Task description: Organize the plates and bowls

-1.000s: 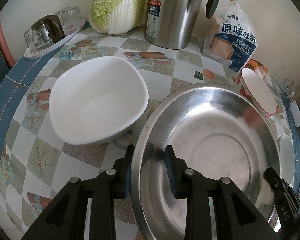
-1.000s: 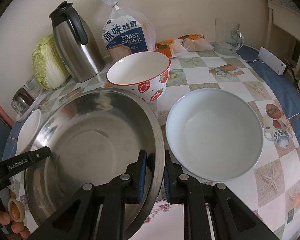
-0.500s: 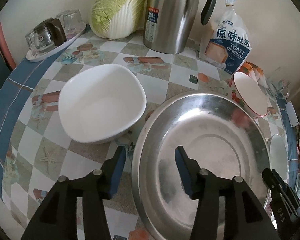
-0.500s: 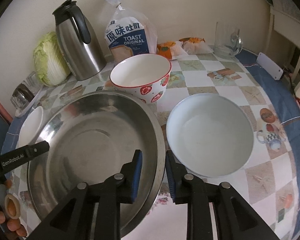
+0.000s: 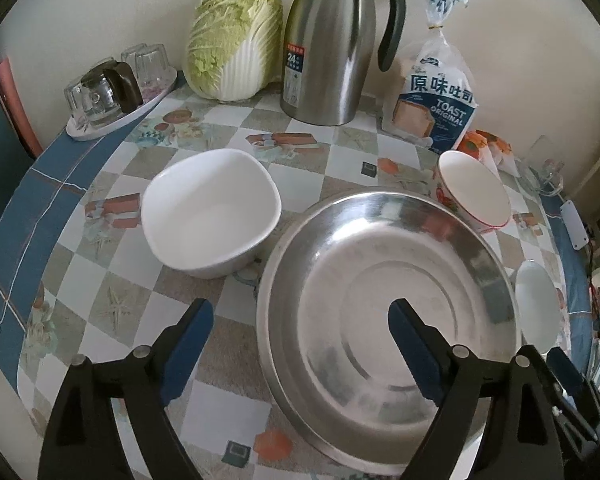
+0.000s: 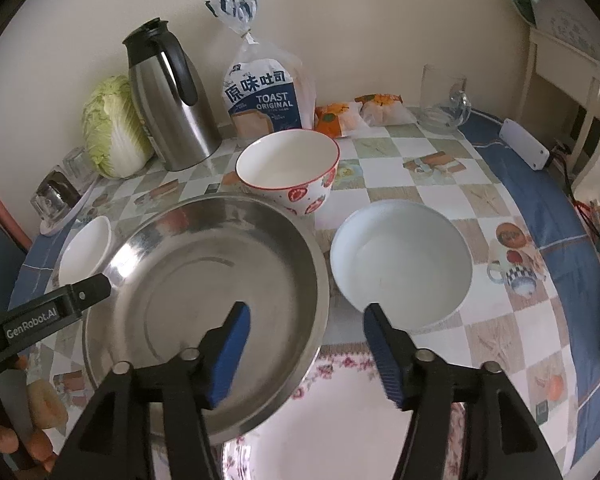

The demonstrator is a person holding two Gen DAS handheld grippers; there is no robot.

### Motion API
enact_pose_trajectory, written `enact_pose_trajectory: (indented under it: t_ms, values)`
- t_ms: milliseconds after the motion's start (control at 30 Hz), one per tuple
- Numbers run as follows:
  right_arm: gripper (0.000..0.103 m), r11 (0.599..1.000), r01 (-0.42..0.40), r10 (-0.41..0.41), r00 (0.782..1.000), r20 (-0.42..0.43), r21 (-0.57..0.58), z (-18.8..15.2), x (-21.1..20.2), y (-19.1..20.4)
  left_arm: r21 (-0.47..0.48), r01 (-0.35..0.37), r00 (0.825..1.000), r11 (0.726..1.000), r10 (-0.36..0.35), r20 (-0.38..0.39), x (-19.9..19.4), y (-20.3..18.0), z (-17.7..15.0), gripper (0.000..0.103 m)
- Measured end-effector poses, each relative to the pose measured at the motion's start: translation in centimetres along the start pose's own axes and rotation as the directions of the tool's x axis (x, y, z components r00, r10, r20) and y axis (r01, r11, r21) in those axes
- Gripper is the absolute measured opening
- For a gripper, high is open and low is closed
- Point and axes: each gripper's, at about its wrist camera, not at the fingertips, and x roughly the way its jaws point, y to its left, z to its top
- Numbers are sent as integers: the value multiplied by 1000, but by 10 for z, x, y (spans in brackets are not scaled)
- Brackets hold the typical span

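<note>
Left wrist view: left gripper point(image 5: 300, 320), fingers released, straddles the near-left rim of the steel basin point(image 5: 384, 280) on the desk point(image 5: 112, 280). Right gripper point(image 6: 306, 324), fingers likewise released, straddles its right rim. White bowl point(image 6: 400, 260) sits just beside; strawberry bowl point(image 6: 288, 168) behind.

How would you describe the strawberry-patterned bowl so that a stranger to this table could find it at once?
Start at the big steel basin in the middle of the table. Just behind it, before the toast bag, stands the strawberry bowl. Unlike the plain white bowls beside the basin, it has a red rim and red strawberries outside.
</note>
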Motion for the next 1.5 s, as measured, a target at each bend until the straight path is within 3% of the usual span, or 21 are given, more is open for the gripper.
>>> enact_pose_trajectory:
  t_ms: [133, 367, 800, 933, 1167, 1500]
  values:
    - [87, 999, 19, -20, 1000, 10, 35, -8, -10, -7, -31, 20, 1000, 999, -20, 6, -13, -1, -10, 91]
    - [102, 996, 6, -5, 1000, -4, 85, -26, -25, -22, -45, 42, 999, 998, -40, 33, -33, -6, -32, 91]
    - [103, 987, 0, 4, 1000, -28, 161, -59, -42, -57, -6, 78, 997, 997, -78, 12, -45, -23, -68, 92]
    - [103, 985, 10, 4, 997, -78, 174, -73, -36, -67, 6, 99, 994, 995, -99, -44, -39, -28, -82, 92]
    - [103, 962, 15, 19, 992, -122, 273, -83, -26, -92, 1, 181, 975, 983, -180, -133, -32, -36, -103, 92]
    - [103, 938, 45, 21, 982, -185, 344, -89, -12, -114, 36, 196, 973, 980, -190, -133, -27, -51, -107, 92]
